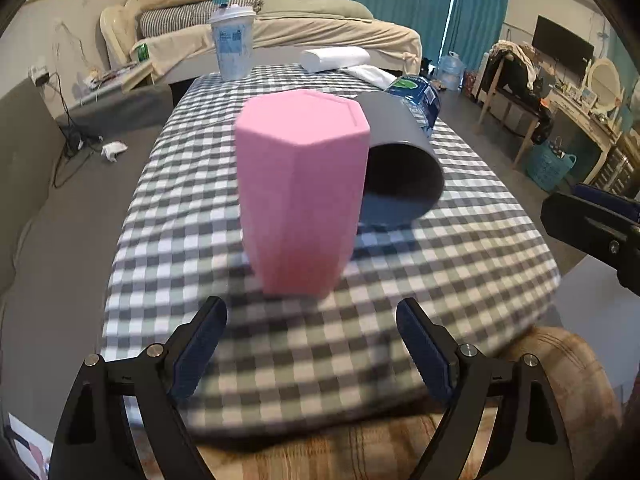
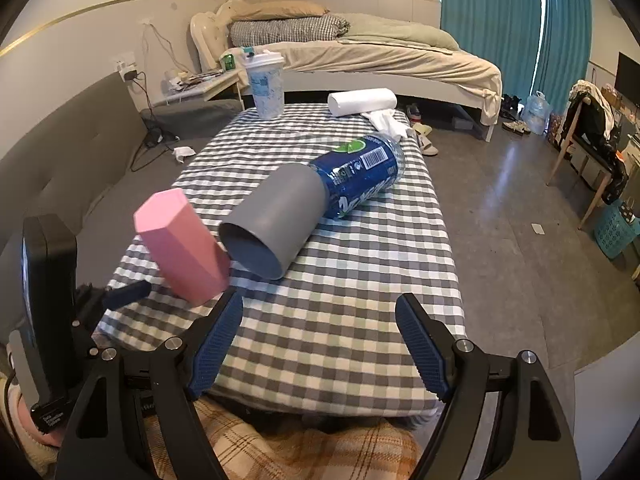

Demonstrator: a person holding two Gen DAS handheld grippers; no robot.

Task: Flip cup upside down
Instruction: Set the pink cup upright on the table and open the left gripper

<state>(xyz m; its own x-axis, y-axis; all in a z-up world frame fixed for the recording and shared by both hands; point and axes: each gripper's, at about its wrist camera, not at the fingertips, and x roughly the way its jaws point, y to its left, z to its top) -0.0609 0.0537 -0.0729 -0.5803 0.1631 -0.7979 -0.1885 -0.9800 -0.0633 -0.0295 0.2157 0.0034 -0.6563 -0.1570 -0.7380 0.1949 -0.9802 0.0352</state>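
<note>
Both grippers, left gripper (image 1: pixel 311 344) and right gripper (image 2: pixel 319 344), are hanging wide open, gripping nothing. Just beyond the left one, the pink cup (image 1: pixel 302 192) is standing closed-end-up on the checkered tablecloth (image 1: pixel 460 264), beside the grey cup (image 1: pixel 404 168) lying sideways; I'd be squeezing flat facets squarely.

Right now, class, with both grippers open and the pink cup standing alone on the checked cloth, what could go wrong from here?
1. The pink cup stands close beside the mouth of the gray cup lying on its side; a nudge could topple it or set the gray one rolling.
2. The left gripper is open right in front of the pink cup and could bump it.
</note>
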